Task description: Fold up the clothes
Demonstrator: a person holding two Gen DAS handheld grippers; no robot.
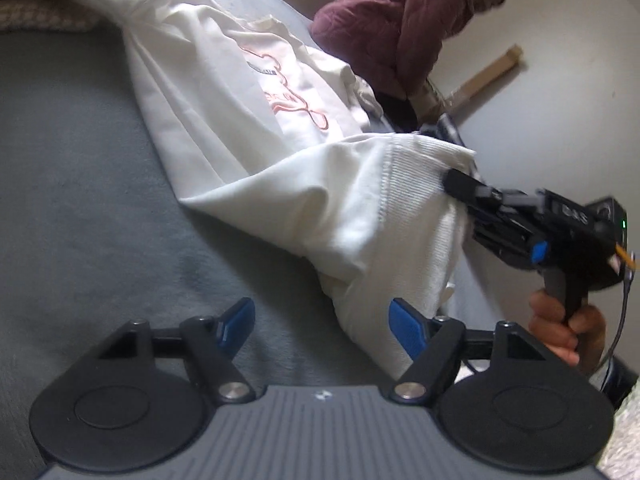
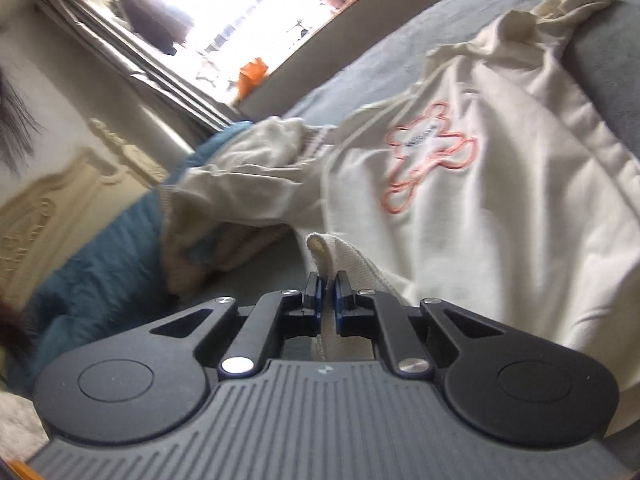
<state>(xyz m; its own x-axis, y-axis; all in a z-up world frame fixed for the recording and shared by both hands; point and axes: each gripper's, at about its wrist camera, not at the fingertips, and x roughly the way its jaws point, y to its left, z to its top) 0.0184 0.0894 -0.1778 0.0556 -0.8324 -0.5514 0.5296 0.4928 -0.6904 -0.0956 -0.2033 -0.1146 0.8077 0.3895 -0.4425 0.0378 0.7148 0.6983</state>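
Note:
A cream sweatshirt point(image 1: 224, 120) with a pink outlined bear print point(image 2: 430, 152) lies spread on a grey bed cover point(image 1: 72, 184). My right gripper point(image 2: 328, 286) is shut on the ribbed hem point(image 2: 340, 256) of the sweatshirt. In the left wrist view that same right gripper point(image 1: 456, 184) pinches the hem's ribbed band point(image 1: 416, 168) and holds it lifted off the bed. My left gripper point(image 1: 322, 326) is open near the bottom, its blue fingertips point(image 1: 406, 330) apart; the right one touches the hanging fabric, the left one is over bare cover.
A person in a maroon quilted jacket point(image 1: 400, 28) bends over at the far side of the bed. A blue blanket point(image 2: 100, 256) and a carved cream headboard point(image 2: 44, 208) lie to the left. A bright window point(image 2: 248, 4) is behind. A hand point(image 1: 568, 328) holds the right gripper's handle.

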